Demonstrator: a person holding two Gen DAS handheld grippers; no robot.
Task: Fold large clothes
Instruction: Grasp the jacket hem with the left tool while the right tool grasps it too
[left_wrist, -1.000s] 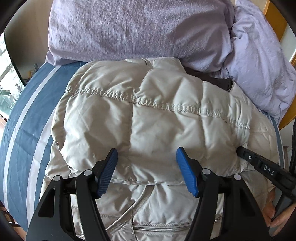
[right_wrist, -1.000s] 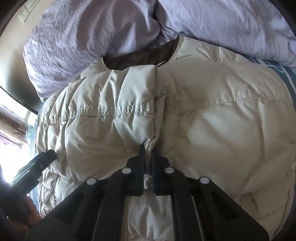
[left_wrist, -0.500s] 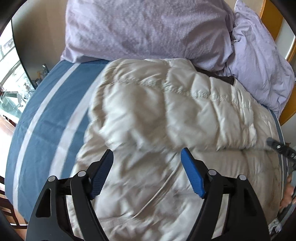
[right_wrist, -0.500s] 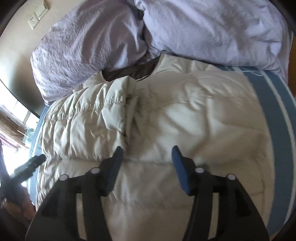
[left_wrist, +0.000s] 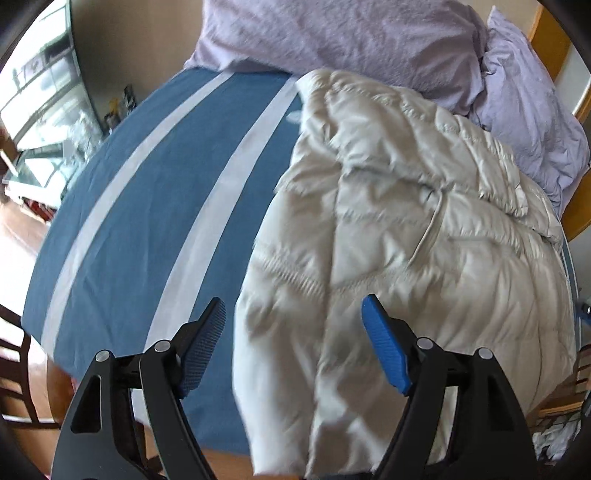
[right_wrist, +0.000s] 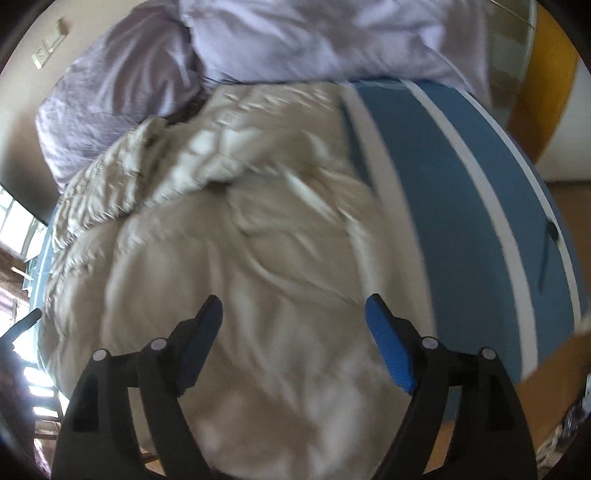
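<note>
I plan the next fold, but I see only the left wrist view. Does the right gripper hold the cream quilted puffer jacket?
Observer: No. On the right gripper the fingers are opening, with nothing pinched between them; the cream quilted puffer jacket lies below.
Operator: Is there bare bed on that side?
Observer: Yes, the blue sheet with white stripes shows beside the jacket's edge.
Operator: And the collar end?
Observer: A strip of dark lining shows there, next to the lilac crumpled pillow.
</note>
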